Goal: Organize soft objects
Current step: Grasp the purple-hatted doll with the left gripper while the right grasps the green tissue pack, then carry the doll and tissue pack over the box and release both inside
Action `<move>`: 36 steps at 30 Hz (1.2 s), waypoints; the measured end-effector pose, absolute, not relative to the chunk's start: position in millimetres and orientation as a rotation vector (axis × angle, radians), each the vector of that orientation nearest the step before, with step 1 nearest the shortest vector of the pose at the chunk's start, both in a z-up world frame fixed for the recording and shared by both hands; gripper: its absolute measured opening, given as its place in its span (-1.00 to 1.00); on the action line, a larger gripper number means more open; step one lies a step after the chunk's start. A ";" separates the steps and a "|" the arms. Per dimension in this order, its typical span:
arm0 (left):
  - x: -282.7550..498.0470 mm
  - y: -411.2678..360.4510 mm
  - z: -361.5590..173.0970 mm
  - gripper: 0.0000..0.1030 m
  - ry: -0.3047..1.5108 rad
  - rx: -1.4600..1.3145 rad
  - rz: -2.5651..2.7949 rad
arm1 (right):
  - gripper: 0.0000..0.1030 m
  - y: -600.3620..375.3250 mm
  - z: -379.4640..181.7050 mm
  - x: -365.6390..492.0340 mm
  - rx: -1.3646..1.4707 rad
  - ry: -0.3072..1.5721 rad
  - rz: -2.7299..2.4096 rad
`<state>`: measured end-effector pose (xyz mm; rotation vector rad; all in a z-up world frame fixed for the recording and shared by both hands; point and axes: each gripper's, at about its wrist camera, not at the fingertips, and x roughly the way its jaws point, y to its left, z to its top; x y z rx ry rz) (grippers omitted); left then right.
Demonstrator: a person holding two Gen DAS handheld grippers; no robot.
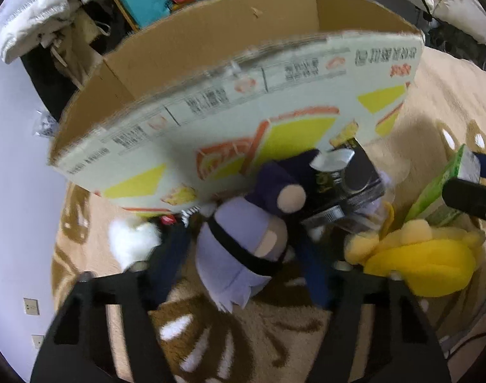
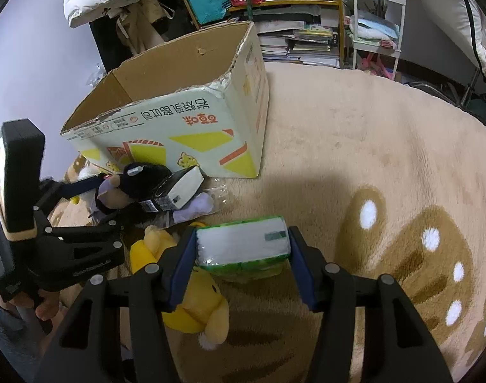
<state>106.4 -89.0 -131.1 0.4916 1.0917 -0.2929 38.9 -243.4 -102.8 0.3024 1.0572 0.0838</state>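
Right tongs [image 2: 241,257]: clamped on the green tissue pack [image 2: 243,244], one blue pad flat to each short end; held by the ends, I judge, so the soft pack does not fold on the lift.
Left tongs [image 1: 243,255]: blue fingers [image 1: 171,261] set on both sides of the purple plush doll [image 1: 239,249], pressing its body; gripped across the middle as the firmest part.
Yellow plush [image 2: 191,293]: loose on the rug [image 2: 370,159], just beside the tissue pack; not gripped.
Black carton [image 1: 348,182]: lying against the doll's dark head; a hard thing among the soft ones.
White fluffy item [image 1: 131,242]: on the rug beside the left tongs; kind unclear.
Cardboard box [image 2: 179,121]: beyond the pile, top open; what shows of the inside is bare, the floor of it hidden; I take it as the destination.
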 end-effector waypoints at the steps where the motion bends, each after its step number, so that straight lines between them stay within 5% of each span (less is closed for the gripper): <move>1: 105.6 -89.5 -132.0 0.01 1.090 0.499 -0.283 | 0.14 -244.4 -102.9 39.2 0.307 1.054 0.083; 36: 78.6 -66.7 -88.0 -0.10 0.946 0.395 -0.238 | 0.10 -241.1 -53.7 21.1 0.173 0.779 0.011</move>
